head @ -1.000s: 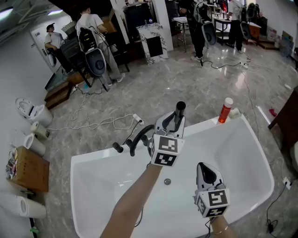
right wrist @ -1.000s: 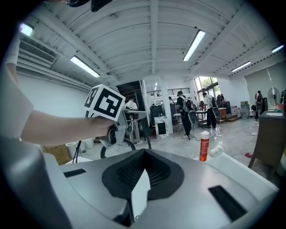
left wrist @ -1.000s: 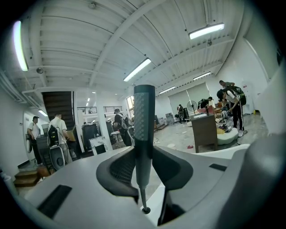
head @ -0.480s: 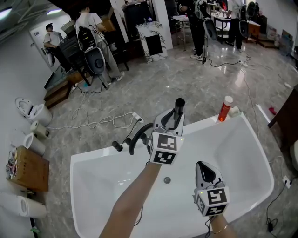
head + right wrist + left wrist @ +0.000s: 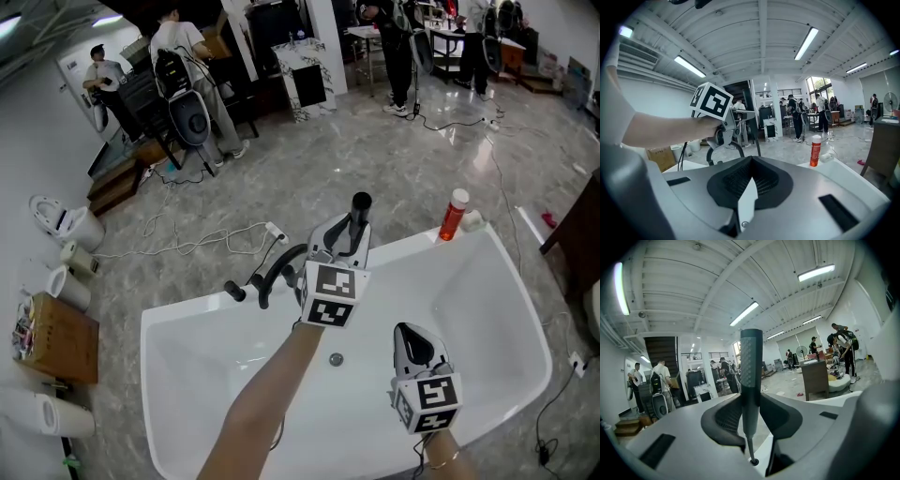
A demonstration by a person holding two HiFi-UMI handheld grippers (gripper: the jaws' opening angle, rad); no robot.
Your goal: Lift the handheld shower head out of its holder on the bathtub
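Two hand-held grippers hover over the white bathtub (image 5: 187, 356). The nearer right hand-held gripper (image 5: 749, 187) is clenched, empty. Ahead of it, the left hand-held gripper (image 5: 751, 427) grasps the upright black textured shower head handle (image 5: 751, 371) at the far rim.

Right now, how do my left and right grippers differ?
The left gripper is clamped on the upright dark shower handle; the right gripper has its jaws together on nothing. The left gripper is at the far rim of the bathtub, beside the faucet; the right gripper hangs nearer, over the basin. Both point away from the person.
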